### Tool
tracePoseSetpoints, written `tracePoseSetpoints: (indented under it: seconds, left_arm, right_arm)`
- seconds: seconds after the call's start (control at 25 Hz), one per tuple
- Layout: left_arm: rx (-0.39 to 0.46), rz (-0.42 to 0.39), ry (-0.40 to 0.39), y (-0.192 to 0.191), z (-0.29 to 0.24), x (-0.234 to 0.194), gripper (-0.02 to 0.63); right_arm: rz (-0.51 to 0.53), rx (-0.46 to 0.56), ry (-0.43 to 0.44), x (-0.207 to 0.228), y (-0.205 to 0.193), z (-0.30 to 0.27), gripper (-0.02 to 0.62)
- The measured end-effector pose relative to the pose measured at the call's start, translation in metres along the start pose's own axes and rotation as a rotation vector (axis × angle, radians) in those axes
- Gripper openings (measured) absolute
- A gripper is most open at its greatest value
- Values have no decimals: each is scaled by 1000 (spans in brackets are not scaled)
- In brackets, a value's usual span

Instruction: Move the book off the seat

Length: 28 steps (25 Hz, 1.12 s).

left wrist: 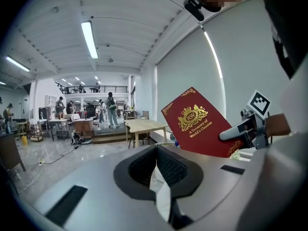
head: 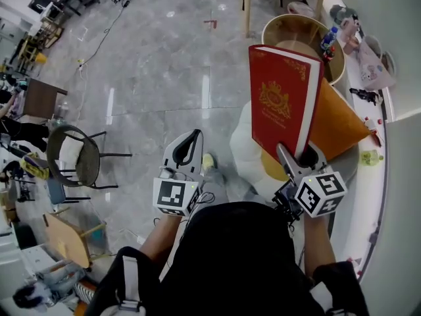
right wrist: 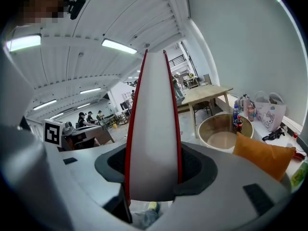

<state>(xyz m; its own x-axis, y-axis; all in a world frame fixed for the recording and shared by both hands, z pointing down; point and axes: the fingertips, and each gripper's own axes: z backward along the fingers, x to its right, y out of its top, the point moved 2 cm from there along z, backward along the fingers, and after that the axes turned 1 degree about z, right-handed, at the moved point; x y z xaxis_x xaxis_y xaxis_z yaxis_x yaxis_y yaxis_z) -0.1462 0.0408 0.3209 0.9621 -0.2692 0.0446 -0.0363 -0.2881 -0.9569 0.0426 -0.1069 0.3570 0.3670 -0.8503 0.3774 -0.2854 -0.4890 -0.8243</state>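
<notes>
A thick red hardback book (head: 281, 104) with a gold crest stands upright in the air, well above the floor. My right gripper (head: 299, 158) is shut on its lower edge. In the right gripper view the white page edge of the book (right wrist: 154, 129) fills the gap between both pads of the right gripper (right wrist: 154, 170). Behind the book, an orange cushion (head: 337, 129) lies on a grey round seat (head: 350, 166). My left gripper (head: 188, 147) hangs to the left over the floor, shut on nothing. The left gripper view shows its jaws (left wrist: 156, 160) closed, with the book (left wrist: 197, 124) off to the right.
A round wooden tub chair (head: 296, 28) stands beyond the cushion, with bottles (head: 327, 41) at its rim. A white counter (head: 368, 176) with small items runs along the right. A wooden table (left wrist: 144, 125) stands further back, and a dark chair (head: 75, 153) at left.
</notes>
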Motion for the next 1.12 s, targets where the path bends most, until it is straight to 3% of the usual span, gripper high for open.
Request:
tracePoseSetpoints:
  seconds: [0.64,0.88,1.12]
  left_arm:
    - [-21,52,-4,-8,-43,-173,14]
    - [-19,47,-54,-8,-53,-219,14]
    - [4,57,-45,-7,-53,-255,14]
  right_arm:
    - [21,23,-195,-73,40,-140,247]
    - [0,55,-252,-93,52,-172,247]
    - [8,70,-271,-112,59,-189,245]
